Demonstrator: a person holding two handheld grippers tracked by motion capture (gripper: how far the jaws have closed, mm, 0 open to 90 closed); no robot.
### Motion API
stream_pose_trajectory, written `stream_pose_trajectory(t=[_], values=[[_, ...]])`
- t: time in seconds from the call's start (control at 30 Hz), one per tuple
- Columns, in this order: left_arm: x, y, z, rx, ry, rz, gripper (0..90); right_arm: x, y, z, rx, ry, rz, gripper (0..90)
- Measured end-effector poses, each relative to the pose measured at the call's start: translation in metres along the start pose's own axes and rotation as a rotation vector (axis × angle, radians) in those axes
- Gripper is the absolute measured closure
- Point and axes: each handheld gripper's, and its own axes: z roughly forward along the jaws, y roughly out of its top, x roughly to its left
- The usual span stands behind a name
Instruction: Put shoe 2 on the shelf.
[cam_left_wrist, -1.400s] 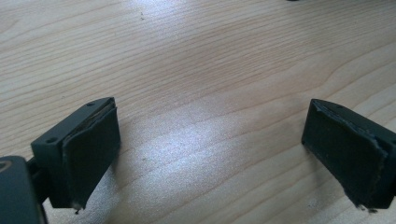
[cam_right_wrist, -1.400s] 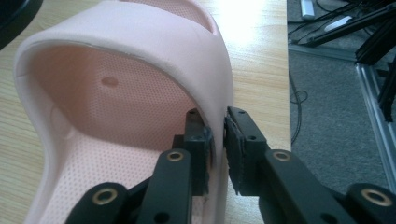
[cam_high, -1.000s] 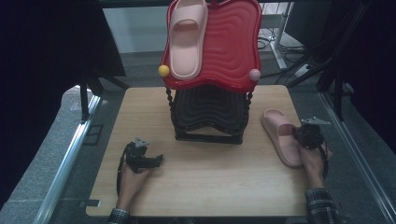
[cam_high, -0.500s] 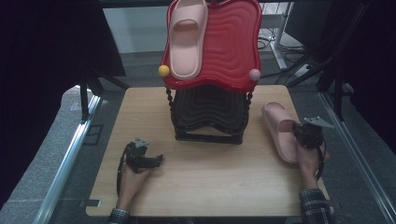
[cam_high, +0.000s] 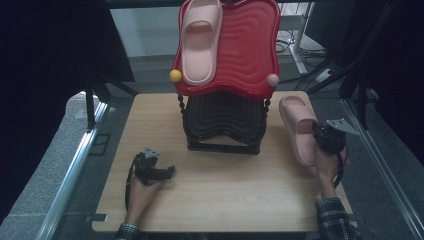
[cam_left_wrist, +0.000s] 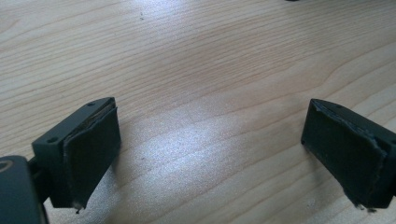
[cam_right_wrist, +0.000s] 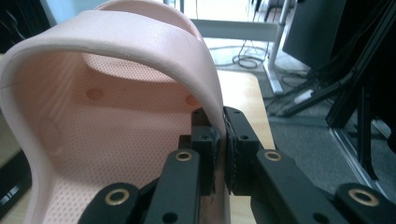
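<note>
Right gripper (cam_high: 327, 137) at mid-right of the high view, jaws clamped on the side wall of the pink slipper (cam_high: 298, 128), which lies on the table (cam_high: 220, 195) right of the rack (cam_high: 225, 120). Left gripper (cam_high: 152, 169) at lower left, jaws spread wide over bare wood, holding nothing. A second slipper (cam_high: 200, 42) rests on the red tray (cam_high: 250, 50), top centre.

In the right gripper view the pink slipper (cam_right_wrist: 116, 121) runs off the left and bottom edges, its toe hidden behind the strap. In the high view, the red tray (cam_high: 245, 55) hides the black rack's (cam_high: 225, 117) upper part, and the tray's top is cut off.
</note>
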Motion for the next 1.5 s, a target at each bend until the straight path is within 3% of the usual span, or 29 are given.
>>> stream_pose_trajectory(t=[0.43,0.73,0.83,1.2,1.5], values=[[0.000,0.000,0.000,0.002,0.002,0.002,4.4,0.013,0.041,-0.015,-0.149,-0.019,0.006,83.7],[0.000,0.000,0.000,-0.004,0.003,0.000,4.4,0.023,0.065,-0.020,-0.183,-0.006,-0.006,83.7],[0.000,0.000,0.000,-0.001,0.002,0.004,4.5,0.025,0.071,-0.022,-0.193,-0.003,0.016,83.7],[0.000,0.000,0.000,0.002,0.002,0.005,4.5,0.029,0.090,-0.026,-0.242,-0.017,0.023,83.5],[0.000,0.000,0.000,-0.001,0.002,0.004,4.5,0.032,0.117,-0.035,-0.291,-0.024,0.024,83.4]])
